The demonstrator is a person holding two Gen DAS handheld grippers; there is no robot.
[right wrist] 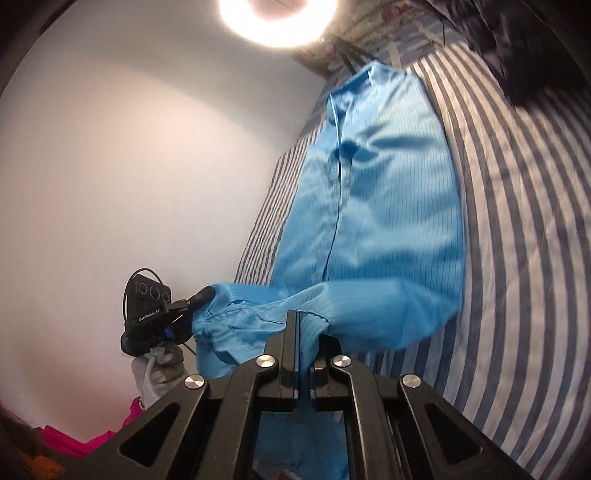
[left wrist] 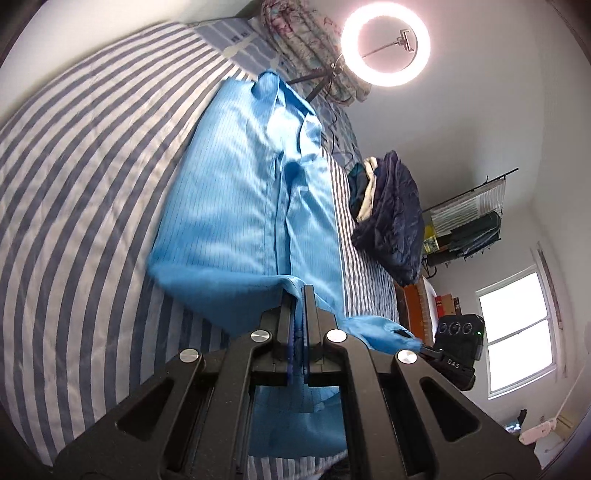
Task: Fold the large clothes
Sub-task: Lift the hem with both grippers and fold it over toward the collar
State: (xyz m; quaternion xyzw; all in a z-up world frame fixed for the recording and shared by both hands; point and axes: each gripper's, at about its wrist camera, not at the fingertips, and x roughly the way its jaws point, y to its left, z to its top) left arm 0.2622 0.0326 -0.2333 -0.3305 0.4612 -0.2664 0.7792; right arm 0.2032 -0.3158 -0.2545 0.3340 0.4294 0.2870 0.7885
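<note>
Both grippers, left gripper and right gripper, clamp the blue shirt hem; I lift evenly, fold toward far collar on the bed.

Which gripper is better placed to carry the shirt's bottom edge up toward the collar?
Neither alone. The left gripper and right gripper are each shut on the blue shirt at its near edge, so both should likely carry it together.

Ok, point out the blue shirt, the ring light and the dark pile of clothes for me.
blue shirt (left wrist: 236, 206), left wrist view, on the flat front panel.
ring light (left wrist: 385, 16), left wrist view, on the top of the glowing ring.
dark pile of clothes (left wrist: 395, 218), left wrist view, on the navy garment on top.
</note>
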